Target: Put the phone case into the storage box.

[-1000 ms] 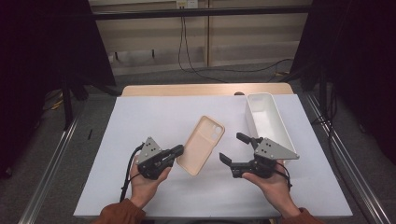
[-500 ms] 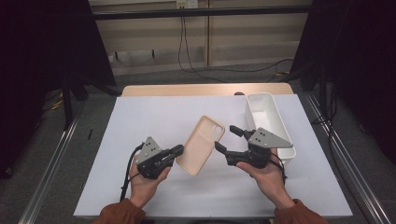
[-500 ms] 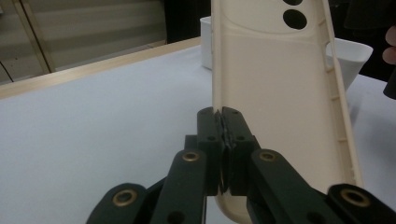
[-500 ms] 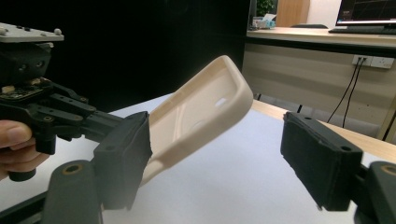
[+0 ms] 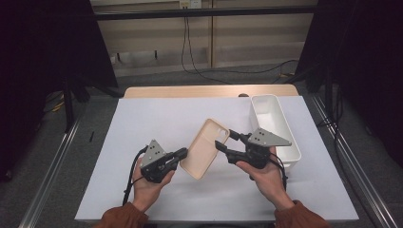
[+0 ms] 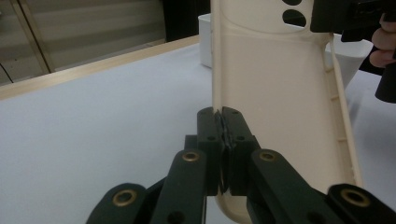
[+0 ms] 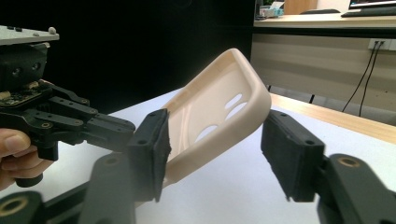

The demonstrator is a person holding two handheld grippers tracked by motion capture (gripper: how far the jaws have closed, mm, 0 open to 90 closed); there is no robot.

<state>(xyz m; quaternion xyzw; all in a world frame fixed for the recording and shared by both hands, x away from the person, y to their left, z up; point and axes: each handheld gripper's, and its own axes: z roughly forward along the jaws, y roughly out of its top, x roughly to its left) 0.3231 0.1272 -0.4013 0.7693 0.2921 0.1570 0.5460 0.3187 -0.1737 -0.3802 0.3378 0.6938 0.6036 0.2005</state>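
Observation:
A beige phone case hangs tilted above the white table sheet between my two grippers. My left gripper is shut on the case's near edge; in the left gripper view its pads pinch the thin rim of the case. My right gripper reaches in from the right. Its jaws have just been closing and straddle the camera-hole end of the case. In the right gripper view one pad sits at the case's edge, while a gap remains at the other pad.
A white rectangular bin stands on the sheet just right of my right hand, and its corner lies behind the case. The table's wooden edge runs along the far side. Dark curtains flank the table.
My right gripper has moved left from beside the bin to the case, and its jaws have narrowed around the case's end. The left gripper has kept still with the case.

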